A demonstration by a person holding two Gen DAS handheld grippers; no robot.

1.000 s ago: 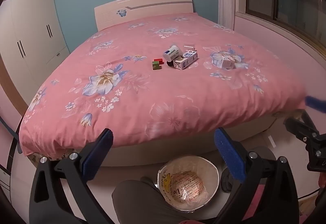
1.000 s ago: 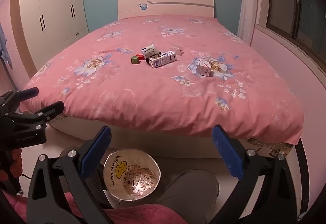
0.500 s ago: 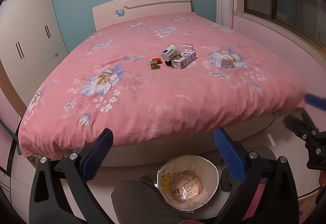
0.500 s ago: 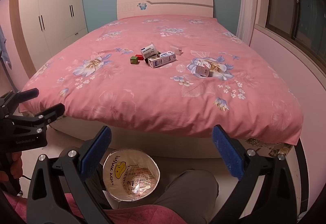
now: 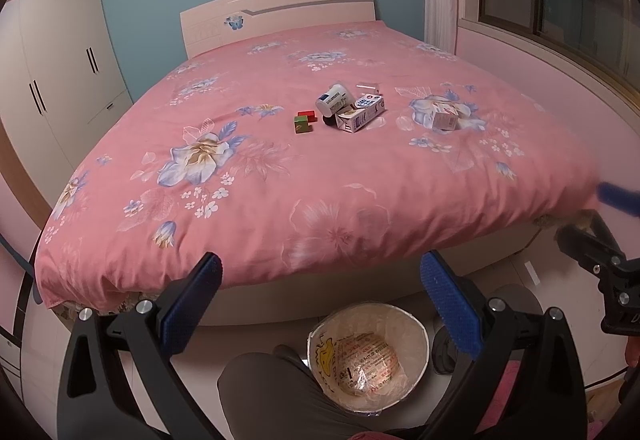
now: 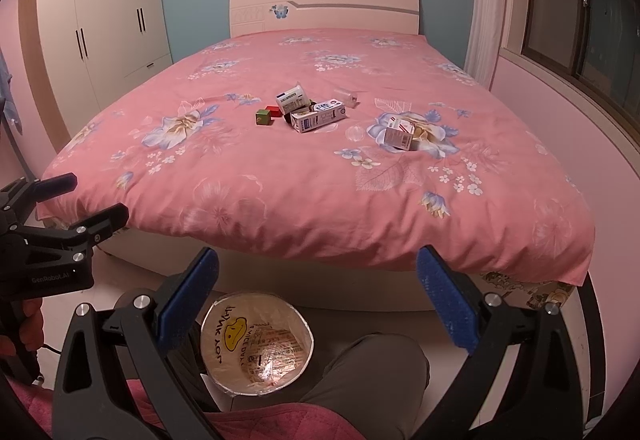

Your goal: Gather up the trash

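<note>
Trash lies mid-bed on the pink floral cover [image 5: 248, 208]: a white tipped cup [image 5: 334, 102], a blue-white milk carton [image 5: 360, 114], a small box [image 5: 444, 119] to its right, and green [image 5: 302, 126] and red [image 5: 307, 115] cubes. The same carton [image 6: 318, 116], cup [image 6: 293, 100] and box [image 6: 398, 136] show in the right wrist view. A lined trash bin [image 5: 368, 354] stands on the floor below, also in the right wrist view [image 6: 256, 344]. My left gripper [image 5: 320, 300] and right gripper [image 6: 316, 298] are both open and empty, above the bin, short of the bed.
A white wardrobe [image 6: 104, 36] stands at left, the headboard [image 6: 324, 8] at the back, a window ledge [image 6: 560, 96] at right. The person's knee [image 6: 372, 372] sits beside the bin. A clear plastic piece [image 6: 346, 95] lies behind the carton.
Both views have risen and tilted slightly; the bed items sit a touch lower in frame. Both grippers stay open and nothing was picked up.
</note>
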